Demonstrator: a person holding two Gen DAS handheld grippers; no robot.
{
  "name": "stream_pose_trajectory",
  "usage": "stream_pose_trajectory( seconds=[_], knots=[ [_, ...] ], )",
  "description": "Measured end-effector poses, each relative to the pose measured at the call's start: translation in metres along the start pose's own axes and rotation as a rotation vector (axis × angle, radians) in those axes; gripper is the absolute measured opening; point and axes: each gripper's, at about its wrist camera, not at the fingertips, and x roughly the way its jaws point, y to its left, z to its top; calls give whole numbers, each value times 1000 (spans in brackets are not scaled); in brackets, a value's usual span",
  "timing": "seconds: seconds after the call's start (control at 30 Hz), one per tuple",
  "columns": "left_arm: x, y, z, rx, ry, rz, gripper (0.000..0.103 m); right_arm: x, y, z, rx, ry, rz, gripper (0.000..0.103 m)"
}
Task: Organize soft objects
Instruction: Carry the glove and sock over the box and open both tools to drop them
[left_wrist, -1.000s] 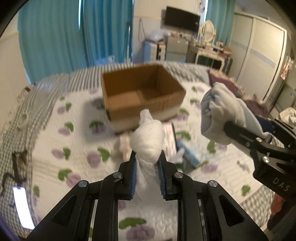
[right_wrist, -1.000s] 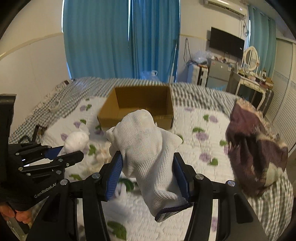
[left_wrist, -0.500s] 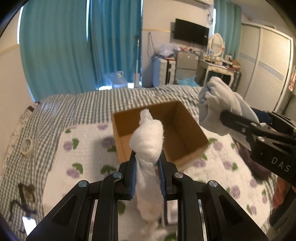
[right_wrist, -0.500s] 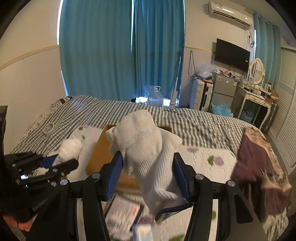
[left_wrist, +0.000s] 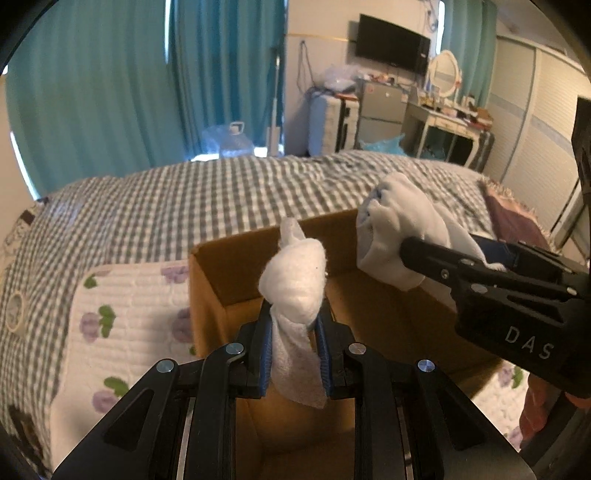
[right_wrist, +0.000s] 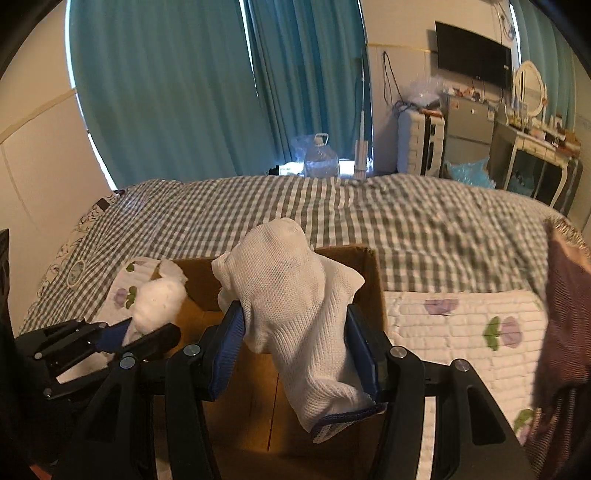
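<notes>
My left gripper (left_wrist: 293, 325) is shut on a small white cloth bundle (left_wrist: 295, 280) and holds it over the open cardboard box (left_wrist: 229, 266). The bundle also shows in the right wrist view (right_wrist: 159, 302). My right gripper (right_wrist: 295, 332) is shut on a white knit sock (right_wrist: 291, 295) and holds it above the same box (right_wrist: 373, 291). In the left wrist view the sock (left_wrist: 399, 236) hangs over the box's right side.
The box stands on a white quilt with purple flowers (left_wrist: 122, 306) over a grey checked bedspread (left_wrist: 221, 199). A maroon blanket (right_wrist: 565, 317) lies at the right. A tape roll (left_wrist: 14, 310) lies at the bed's left edge.
Both grippers have moved forward and now hang over the box, each still holding its cloth. The box looms larger and lower in both views.
</notes>
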Motion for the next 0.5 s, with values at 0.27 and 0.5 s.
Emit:
stream_pose_trajectory(
  seconds=[0.27, 0.5],
  knots=[
    [5, -2, -1, -36, 33, -52, 51, -12, -10, 2, 25, -48, -12, 81],
    [-76, -13, 13, 17, -105, 16, 67, -92, -9, 16, 23, -141, -70, 86]
  ],
)
